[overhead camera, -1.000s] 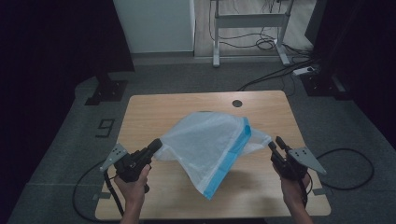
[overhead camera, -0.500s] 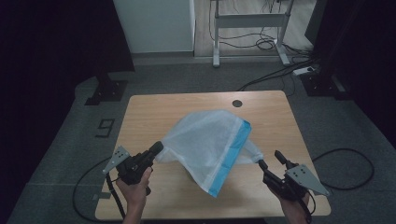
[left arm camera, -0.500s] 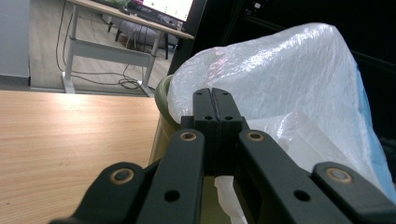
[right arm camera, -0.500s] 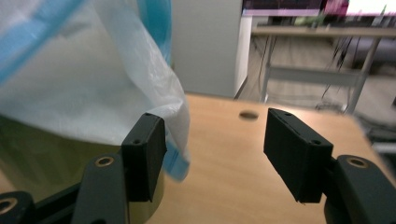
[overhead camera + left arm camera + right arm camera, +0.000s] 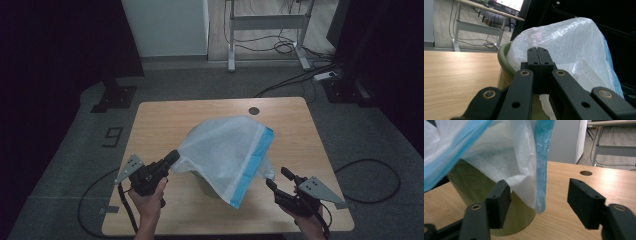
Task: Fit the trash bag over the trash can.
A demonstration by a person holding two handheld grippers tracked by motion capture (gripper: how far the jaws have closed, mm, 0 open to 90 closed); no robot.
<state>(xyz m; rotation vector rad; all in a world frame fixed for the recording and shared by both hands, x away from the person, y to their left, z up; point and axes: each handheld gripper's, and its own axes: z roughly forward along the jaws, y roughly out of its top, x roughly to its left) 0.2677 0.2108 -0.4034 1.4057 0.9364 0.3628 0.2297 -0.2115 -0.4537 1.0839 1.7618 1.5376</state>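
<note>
Now the bag slants over the bin, left gripper pinching it, right gripper jaws just opened empty.

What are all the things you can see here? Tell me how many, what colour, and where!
Plastic bag: one, white with a blue edge, draped over the bin.
Bin: one, olive green, on the table under the bag.
Table: one, light wood, with a round hole near its far edge.
Left tool: one, black, shut on the bag's near-left edge.
Right tool: one, black, open, beside the bag's hanging blue edge.
Hands: two, at the near edge.
</note>
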